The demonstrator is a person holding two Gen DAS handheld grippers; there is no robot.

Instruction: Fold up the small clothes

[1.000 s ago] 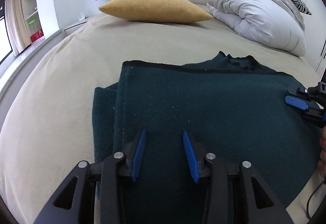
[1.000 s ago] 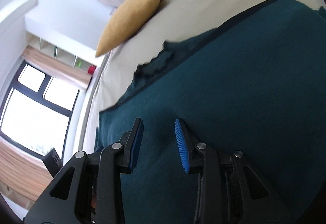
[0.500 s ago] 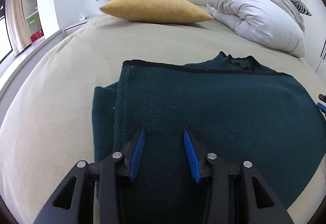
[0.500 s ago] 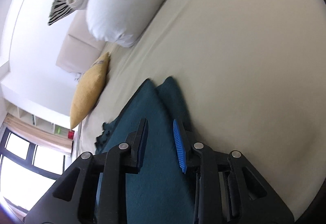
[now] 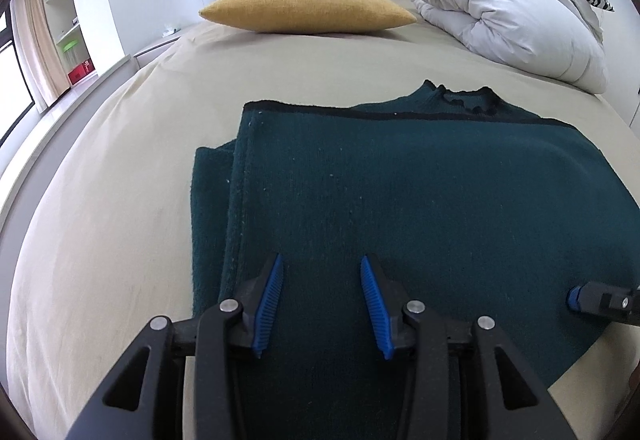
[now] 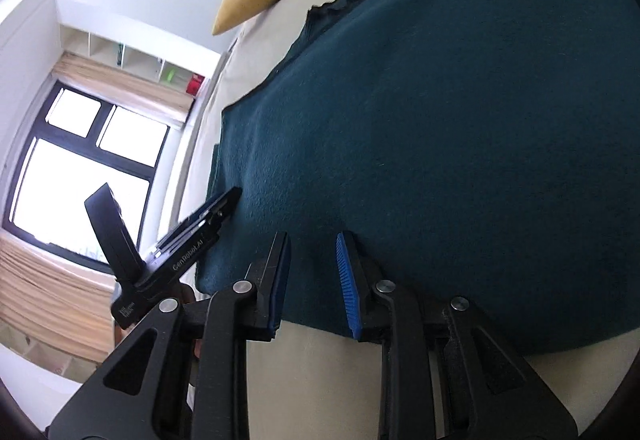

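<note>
right gripper [image 6: 312,276] back over sweater [image 6: 440,119]

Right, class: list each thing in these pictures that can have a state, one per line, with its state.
Green sweater: folded, lying flat on the bed.
Left gripper: open over the sweater's near edge, gripping nothing.
Right gripper: jaws have just been closing, still apart at the near edge, nothing pinched.
Yellow pillow: lying flat.
White duvet: bunched up.

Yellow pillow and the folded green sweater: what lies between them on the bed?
Only bare beige sheet separates the yellow pillow from the green sweater, shown best in the left wrist view.
</note>
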